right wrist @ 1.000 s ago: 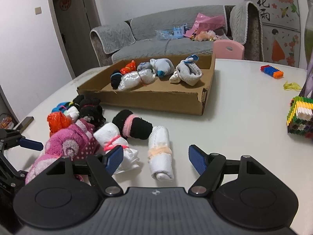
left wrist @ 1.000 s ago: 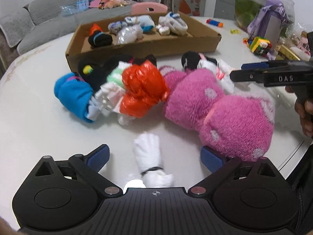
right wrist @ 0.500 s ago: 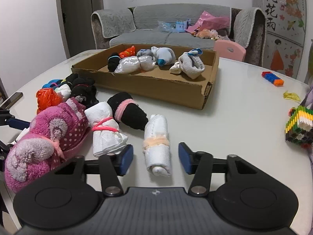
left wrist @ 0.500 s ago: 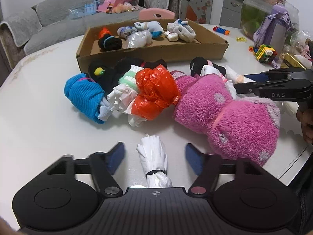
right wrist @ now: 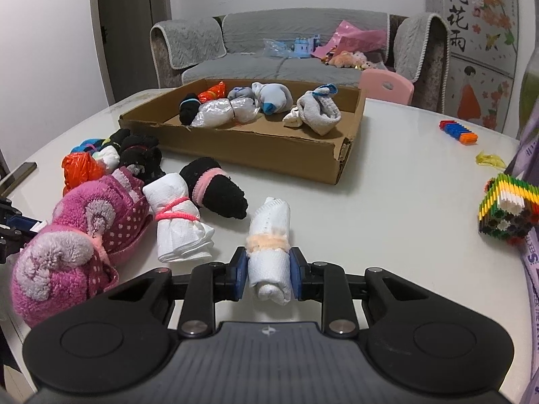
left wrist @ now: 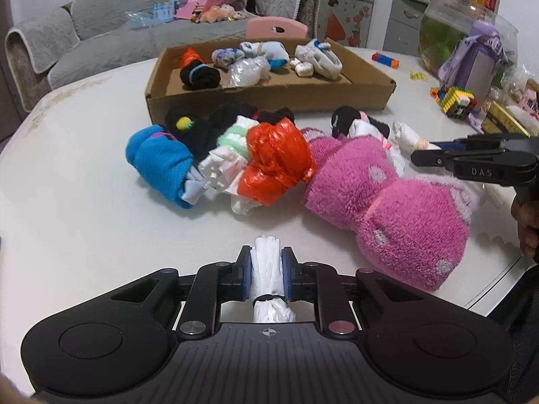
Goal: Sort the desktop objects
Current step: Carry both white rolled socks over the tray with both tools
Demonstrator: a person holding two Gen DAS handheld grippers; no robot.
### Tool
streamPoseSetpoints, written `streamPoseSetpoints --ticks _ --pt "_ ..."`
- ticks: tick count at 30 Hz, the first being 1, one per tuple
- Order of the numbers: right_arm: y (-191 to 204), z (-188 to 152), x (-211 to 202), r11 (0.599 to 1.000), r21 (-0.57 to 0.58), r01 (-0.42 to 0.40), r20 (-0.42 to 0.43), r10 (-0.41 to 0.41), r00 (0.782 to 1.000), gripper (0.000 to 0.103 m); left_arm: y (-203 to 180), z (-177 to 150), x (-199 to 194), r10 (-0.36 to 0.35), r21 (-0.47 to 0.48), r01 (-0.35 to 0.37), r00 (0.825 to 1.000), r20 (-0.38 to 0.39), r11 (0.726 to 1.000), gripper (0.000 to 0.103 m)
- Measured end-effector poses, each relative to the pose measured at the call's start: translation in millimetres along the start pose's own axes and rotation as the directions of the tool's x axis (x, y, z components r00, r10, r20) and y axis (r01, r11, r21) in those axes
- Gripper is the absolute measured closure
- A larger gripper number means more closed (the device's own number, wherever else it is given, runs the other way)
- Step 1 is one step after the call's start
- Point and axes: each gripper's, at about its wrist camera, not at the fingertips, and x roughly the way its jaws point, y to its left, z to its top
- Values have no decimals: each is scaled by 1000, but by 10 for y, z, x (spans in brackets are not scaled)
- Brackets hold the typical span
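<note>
The white tabletop (left wrist: 67, 235) was glossy. Nearest, the left gripper (left wrist: 266, 274) was clamped on a crinkly white plastic roll (left wrist: 267, 269), and the right gripper (right wrist: 267, 276) on a soft white cloth roll (right wrist: 271, 235). Both long axes ran toward twelve o'clock. Farther off at twelve sat the cardboard tray (right wrist: 256, 148), part filled.

Grey sofa (right wrist: 286, 54), pink chair (right wrist: 387, 86), fishbowl (left wrist: 451, 30).
</note>
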Motion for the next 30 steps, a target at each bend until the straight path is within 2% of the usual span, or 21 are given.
streamPoseSetpoints --ticks 10,19,25,30 --pt "-209 38 -145 991 129 -37 71 28 997 80 216 122 -360 32 -27 -30 998 58 999 80" --pt "-423 76 -281 969 230 -84 161 47 986 80 470 317 -585 72 -55 -66 992 103 996 80" --pt "-640 110 -420 938 319 -136 230 63 971 80 568 536 -657 81 -47 -75 988 129 996 80" --pt "-763 235 -565 932 335 -138 262 49 964 80 588 815 -661 71 -33 -67 986 154 997 80"
